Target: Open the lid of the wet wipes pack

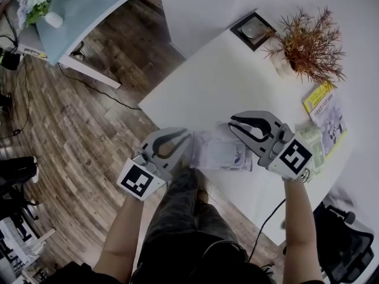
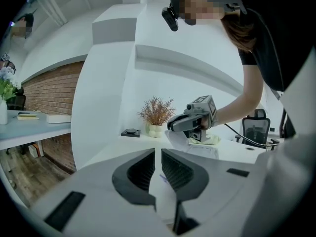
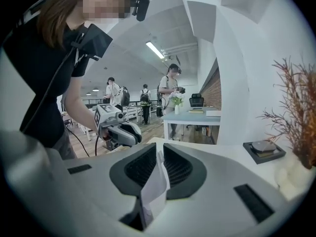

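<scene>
Dark trousers [image 1: 183,218] of the person lay nearest the head camera, below both tools.

Left gripper [image 1: 185,138], a grey two-jaw tool with black ribbed pads, had its jaws drawn to a narrow slit. They were clamped on a thin white edge of the white, soft-film wet wipes pack [image 1: 220,152]. The pack ran from the left gripper's tips across to the right gripper's tips, over the near edge of the white table [image 1: 213,81]. Whether it rested on the table could not be determined.

Right gripper [image 1: 233,125], of the same build, also had its jaws together, pinching a thin white flap [image 3: 154,181] at the pack's opposite end. Whether that flap was the lid's tab or plain wrapper film could not be determined.

Beyond the right gripper stood a dried rust-coloured plant [image 1: 308,43] in a pale pot. To the gripper's right lay a yellow printed booklet [image 1: 324,108].

Step in hand, as judged: securing the pack at both ends. No raised lid was visible, so the opening appeared not yet done.

Next move, as judged: the left gripper would have to hold the pack body steady. The right gripper would need a firm hold on the lid's free edge, then a lift up and away from the left gripper about the hinge line. Soft film may stretch or slip, so a slow pull would be advisable.
</scene>
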